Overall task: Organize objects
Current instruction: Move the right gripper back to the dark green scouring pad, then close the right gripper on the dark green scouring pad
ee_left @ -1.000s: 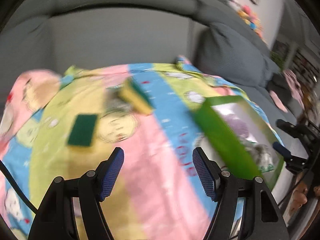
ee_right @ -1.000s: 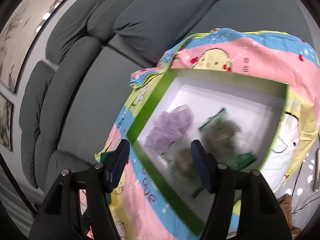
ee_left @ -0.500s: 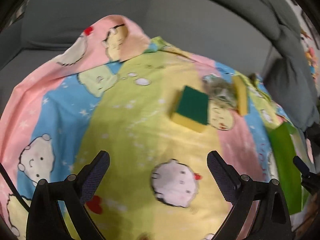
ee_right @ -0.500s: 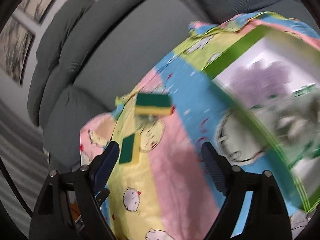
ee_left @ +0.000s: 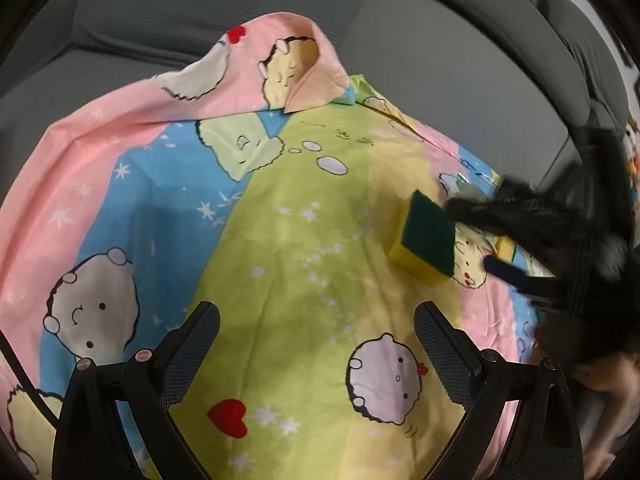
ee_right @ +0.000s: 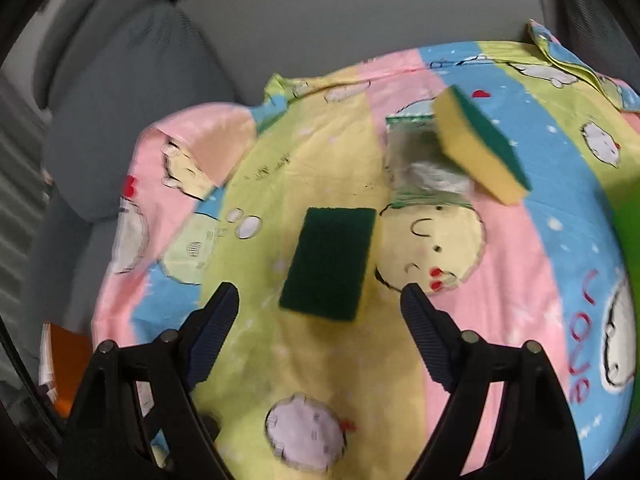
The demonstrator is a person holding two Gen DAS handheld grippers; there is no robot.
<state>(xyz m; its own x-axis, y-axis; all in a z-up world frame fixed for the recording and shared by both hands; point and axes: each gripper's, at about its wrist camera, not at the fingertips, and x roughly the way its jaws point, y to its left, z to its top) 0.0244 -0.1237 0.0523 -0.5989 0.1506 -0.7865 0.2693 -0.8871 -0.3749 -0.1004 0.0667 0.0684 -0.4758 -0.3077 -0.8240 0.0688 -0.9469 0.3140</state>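
While both tools hang over the cartoon-print sheet spread on the grey sofa, neither one has anything in it. The left tool stands wide, its jaws having just been opening, with only yellow-green fabric between the pads. The flat sponge, green scrub side up with the yellow foam showing at its near edge, lies ahead of that tool and off to its right, well clear of the fingers.

Right tool is spread fairly wide too; its jaws opened within the last second, and nothing is being pressed. That same flat sponge sits just ahead of its fingertips, roughly centred between them but still beyond the pads, not touching either. Further ahead and to the right, a second sponge is tilted up on edge, yellow face toward the camera, leaning on a crumpled clear packet with green trim. I can't tell what's in the packet; it's blurry.

From the left view, the right tool comes in from the right side as a dark smear, one finger beside the far edge of the flat sponge and one near its right corner. A strip of bright green shows at the far right edge of the right view.
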